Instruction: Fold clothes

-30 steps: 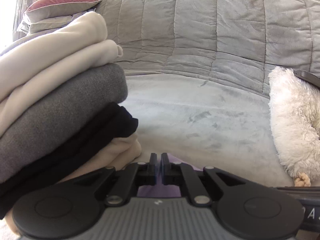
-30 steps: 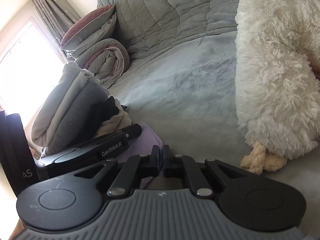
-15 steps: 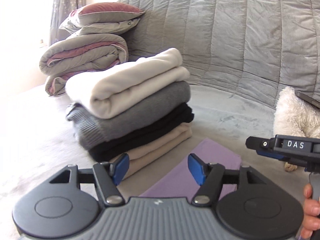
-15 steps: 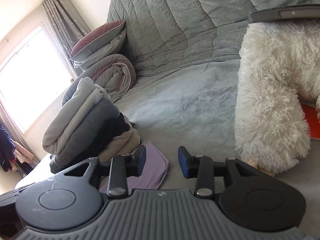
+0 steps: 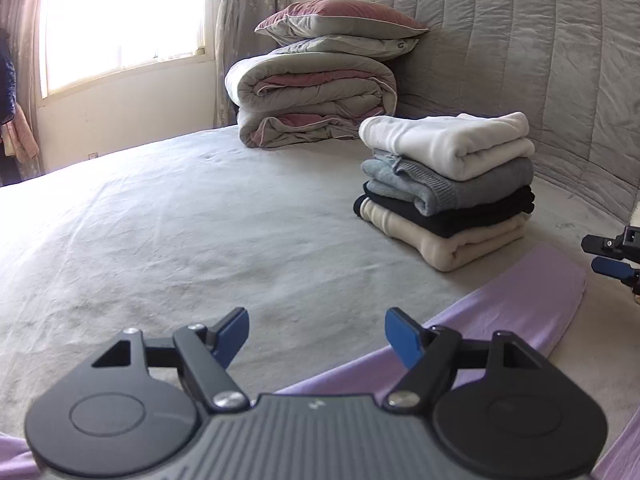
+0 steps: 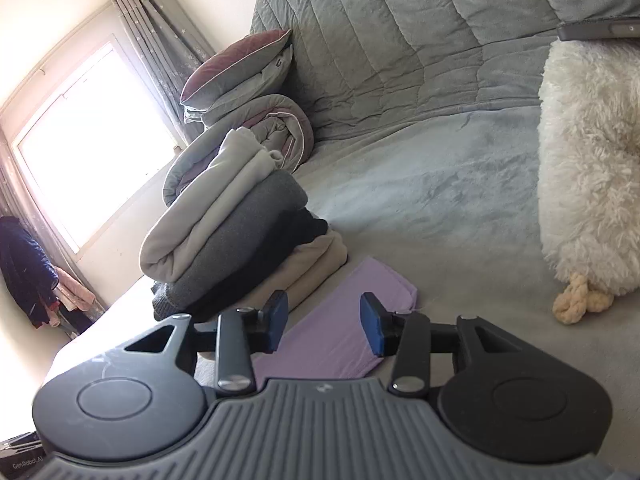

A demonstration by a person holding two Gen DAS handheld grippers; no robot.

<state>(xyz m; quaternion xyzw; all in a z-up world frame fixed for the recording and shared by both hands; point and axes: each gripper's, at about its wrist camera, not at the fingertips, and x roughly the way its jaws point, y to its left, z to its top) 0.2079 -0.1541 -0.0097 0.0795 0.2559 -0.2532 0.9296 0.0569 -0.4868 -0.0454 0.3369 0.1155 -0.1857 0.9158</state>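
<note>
A lilac garment lies folded flat on the grey bed, just in front of a stack of several folded clothes: white on top, then grey, black and cream. My left gripper hovers over the bedsheet to the left of the lilac piece, its jaws opening with nothing between them. My right gripper hangs above the near end of the lilac garment, jaws also opening, the blue pads clear of the cloth. The right gripper's tips show at the left wrist view's right edge.
A rolled duvet with two pillows on top sits by the quilted headboard. A fluffy white plush lies on the right of the bed. A window with curtains is on the far wall.
Both grippers went from shut to open and let go of the lilac garment. The left gripper pulled far back and swung left; the right one backed off slightly and rose.
</note>
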